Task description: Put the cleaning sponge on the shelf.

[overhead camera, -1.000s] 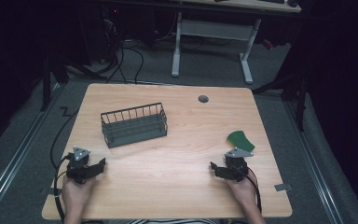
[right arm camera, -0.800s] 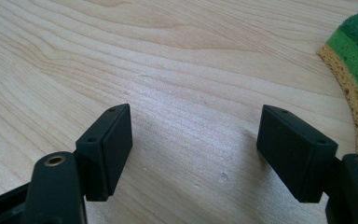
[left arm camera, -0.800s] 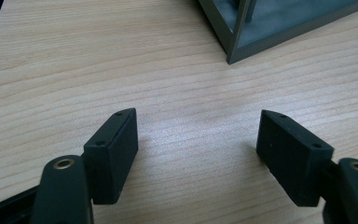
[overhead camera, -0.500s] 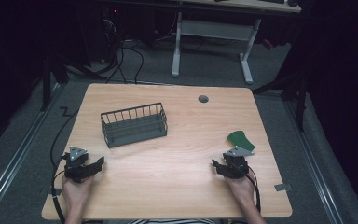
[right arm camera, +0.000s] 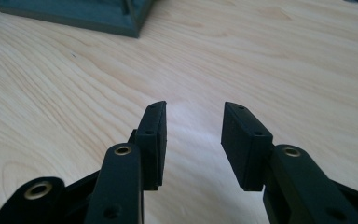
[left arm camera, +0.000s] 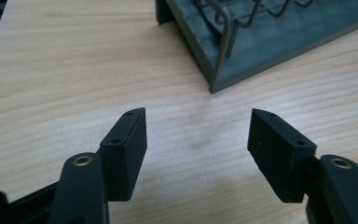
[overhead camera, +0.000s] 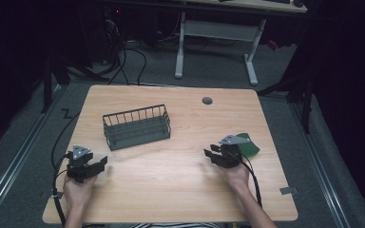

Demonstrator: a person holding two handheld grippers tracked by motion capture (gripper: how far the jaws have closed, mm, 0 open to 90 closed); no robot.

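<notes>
A dark grey wire basket [overhead camera: 137, 127] stands on the wooden table [overhead camera: 180, 185], left of centre. My left gripper [overhead camera: 97, 165] rests near the front left, held by a hand, jaws open and empty; its own view shows the basket's corner [left arm camera: 223, 70] just ahead of the gripper [left arm camera: 198, 126]. My right gripper [overhead camera: 211, 153] sits at the right side, open with a narrower gap and nothing between the jaws [right arm camera: 193, 121]. A green flat object [overhead camera: 248, 145] lies just behind the right gripper, partly hidden by it. The basket's base edge [right arm camera: 74, 14] shows far off in the right gripper view.
A round grey grommet [overhead camera: 207, 100] sits near the table's far edge. Black cables [overhead camera: 57, 152] trail off the table's left side. A white-legged desk [overhead camera: 218, 42] stands beyond on the grey floor. A small grey tag [overhead camera: 288, 191] lies at the front right.
The left hand and gripper slid slightly toward the front left. The right gripper stayed in about the same place.
</notes>
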